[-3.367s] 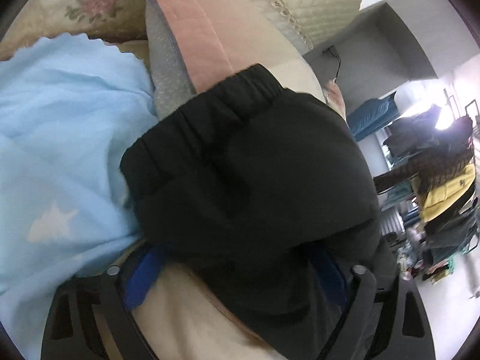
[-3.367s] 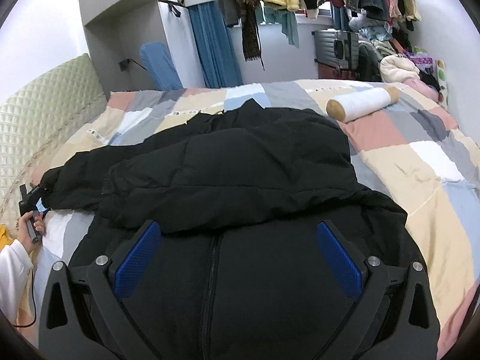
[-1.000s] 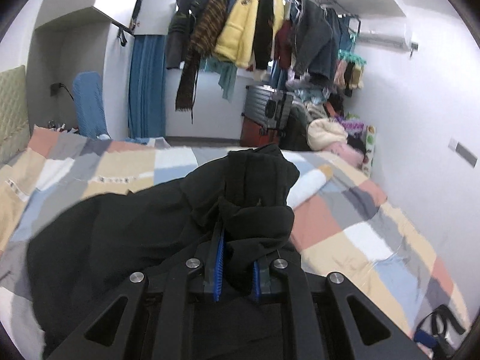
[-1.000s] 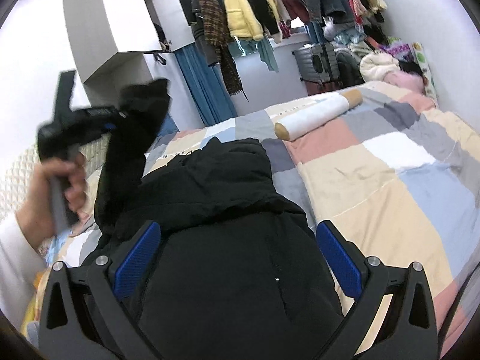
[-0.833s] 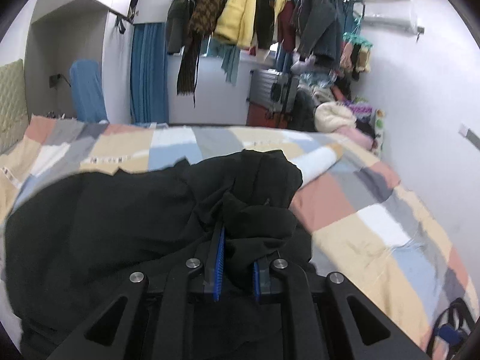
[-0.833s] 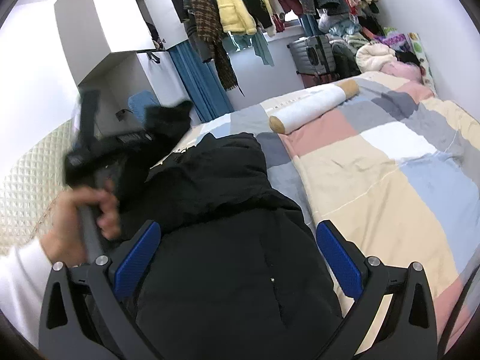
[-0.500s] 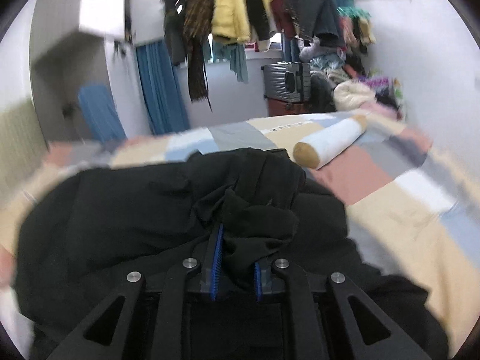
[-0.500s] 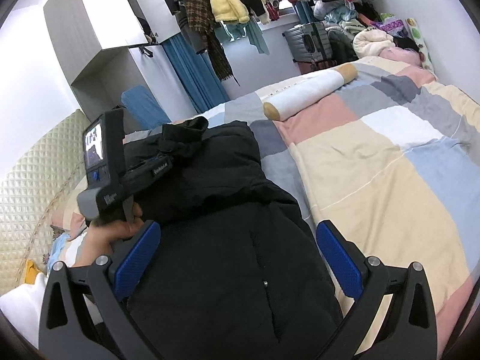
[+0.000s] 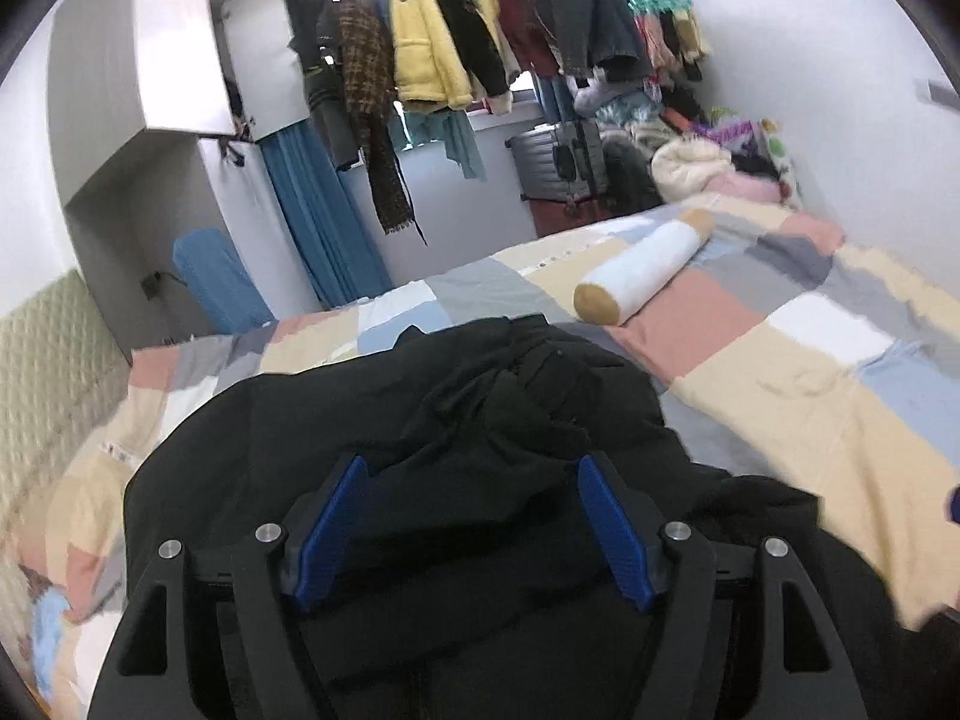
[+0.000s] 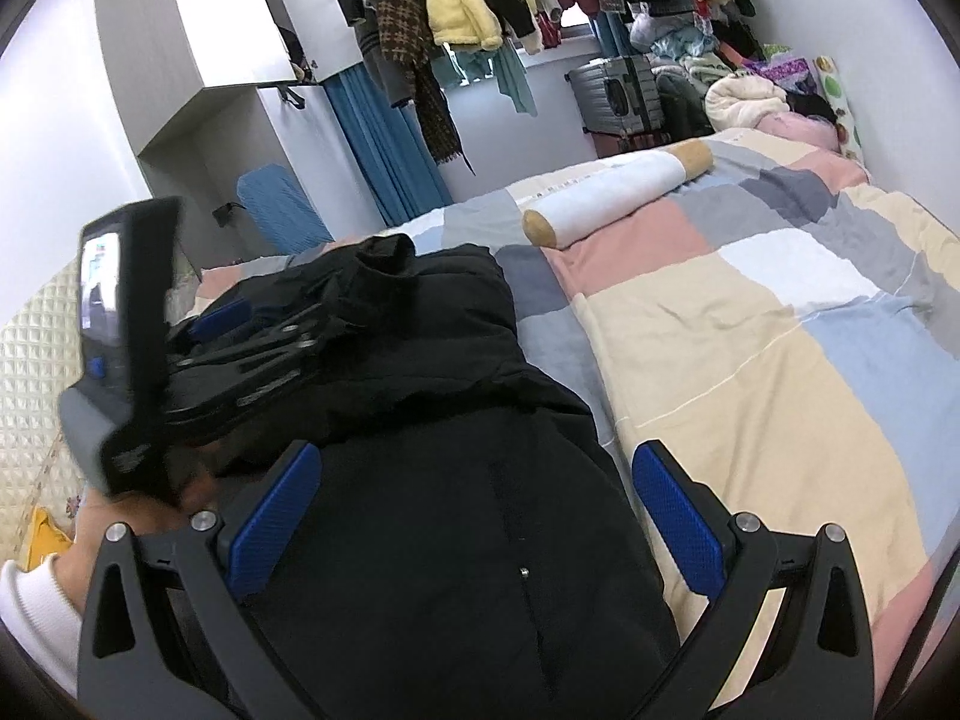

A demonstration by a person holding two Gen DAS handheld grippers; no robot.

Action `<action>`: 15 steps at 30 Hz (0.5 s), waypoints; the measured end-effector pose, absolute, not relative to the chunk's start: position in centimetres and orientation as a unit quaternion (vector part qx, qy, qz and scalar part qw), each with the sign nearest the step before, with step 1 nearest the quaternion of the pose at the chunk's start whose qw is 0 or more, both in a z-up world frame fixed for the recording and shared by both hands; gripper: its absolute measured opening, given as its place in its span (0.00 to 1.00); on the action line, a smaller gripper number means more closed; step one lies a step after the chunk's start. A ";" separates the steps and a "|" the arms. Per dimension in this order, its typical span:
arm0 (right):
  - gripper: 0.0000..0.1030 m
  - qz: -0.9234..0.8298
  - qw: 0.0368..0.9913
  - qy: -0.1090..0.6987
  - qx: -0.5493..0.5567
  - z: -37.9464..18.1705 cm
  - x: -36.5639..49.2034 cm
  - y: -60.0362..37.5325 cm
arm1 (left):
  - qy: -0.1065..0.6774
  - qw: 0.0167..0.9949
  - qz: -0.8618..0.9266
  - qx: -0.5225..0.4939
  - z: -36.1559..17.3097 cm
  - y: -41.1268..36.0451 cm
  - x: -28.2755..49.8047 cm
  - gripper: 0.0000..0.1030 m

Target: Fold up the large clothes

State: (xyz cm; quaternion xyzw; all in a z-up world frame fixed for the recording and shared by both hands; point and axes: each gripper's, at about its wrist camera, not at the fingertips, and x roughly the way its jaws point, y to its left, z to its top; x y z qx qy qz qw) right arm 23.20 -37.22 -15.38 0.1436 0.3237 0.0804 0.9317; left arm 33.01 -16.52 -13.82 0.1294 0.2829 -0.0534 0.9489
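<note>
Left claw (image 9: 468, 531) had just been spreading, dropping the sleeve (image 9: 540, 384) onto the jacket (image 10: 420, 540); right claw (image 10: 474, 516) gaped empty. Best smooth that sleeve flat.

Spread on the quilt (image 10: 750, 360), jacket (image 10: 432, 480), filling six o'clock under both grippers, with a bunched sleeve (image 9: 540, 384) on top at twelve. Lying on the quilt at one o'clock beyond the jacket, bolster (image 10: 612, 195). Farther back at twelve, hanging clothes rail (image 9: 480, 30), suitcase (image 10: 618, 96) beneath, headboard (image 9: 42, 372) at nine.
</note>
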 end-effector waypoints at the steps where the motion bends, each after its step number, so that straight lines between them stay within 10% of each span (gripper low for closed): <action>1: 1.00 0.082 0.933 0.320 0.142 -15.2 23.0 -37.2 | 0.280 0.951 -0.054 0.121 -13.2 -16.0 32.3 0.70; 15: 1.00 0.113 0.952 0.276 0.076 -12.4 20.3 -33.5 | 0.269 0.963 -0.023 -0.021 -10.1 -4.1 22.9 0.70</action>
